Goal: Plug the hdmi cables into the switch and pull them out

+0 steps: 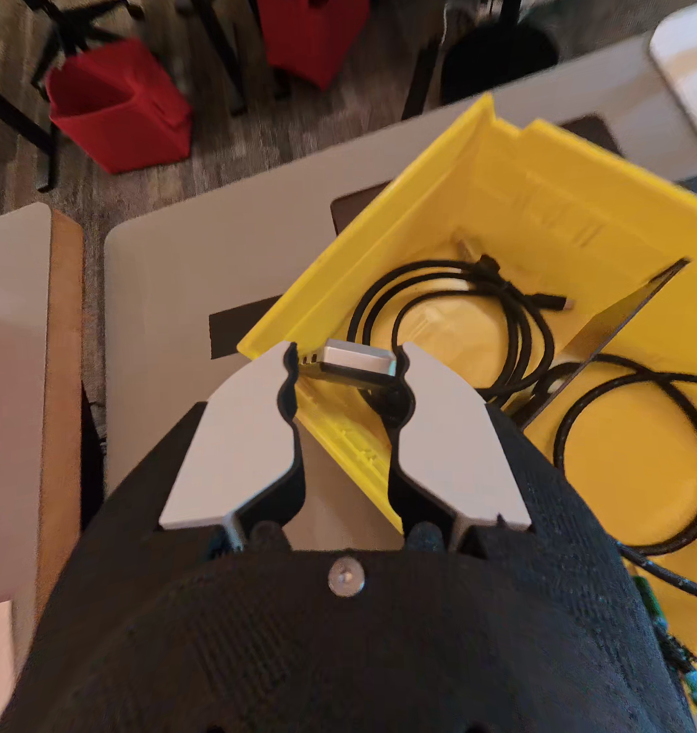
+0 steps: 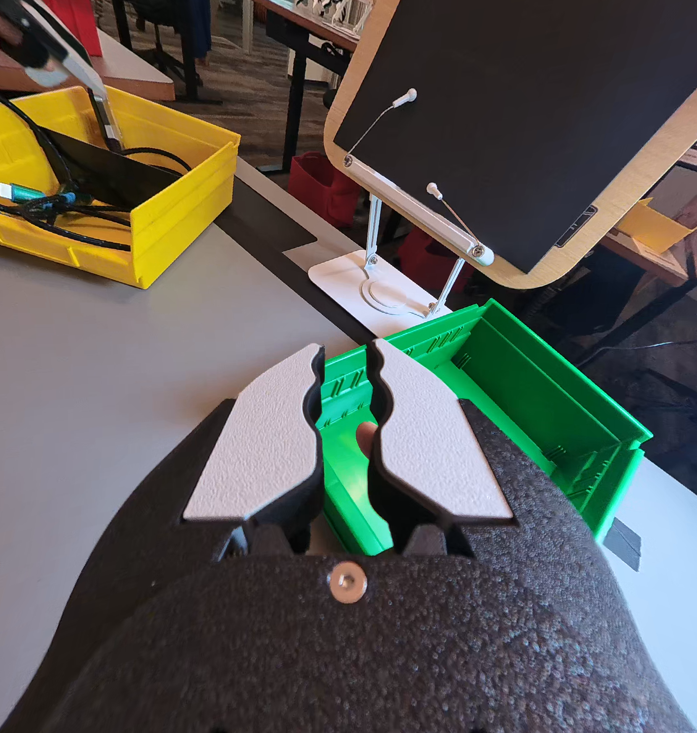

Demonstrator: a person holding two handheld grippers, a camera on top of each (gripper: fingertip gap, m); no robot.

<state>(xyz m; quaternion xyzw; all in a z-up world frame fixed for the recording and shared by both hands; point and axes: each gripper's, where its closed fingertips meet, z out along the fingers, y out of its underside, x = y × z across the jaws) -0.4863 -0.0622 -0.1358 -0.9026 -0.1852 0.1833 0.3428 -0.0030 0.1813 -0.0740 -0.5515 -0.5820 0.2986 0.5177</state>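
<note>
My left gripper [image 1: 346,367] is shut on a small silver HDMI switch [image 1: 358,359] and holds it over the near corner of a yellow bin [image 1: 382,246]. A coiled black cable [image 1: 458,309] lies in the bin's far compartment. Another black cable [image 1: 636,436] lies past the black divider [image 1: 624,313]. In the right wrist view the switch [image 2: 106,115] hangs above the yellow bin [image 2: 180,206], where cables with a teal plug [image 2: 21,192] lie. My right gripper [image 2: 344,357] is open and empty over a green bin [image 2: 537,396].
A black board on a white stand [image 2: 362,285] rises behind the green bin at the table's far edge. Red bins [image 1: 116,107] and chair legs stand on the floor beyond the grey table [image 2: 100,377]. A black strip [image 2: 267,226] crosses the table.
</note>
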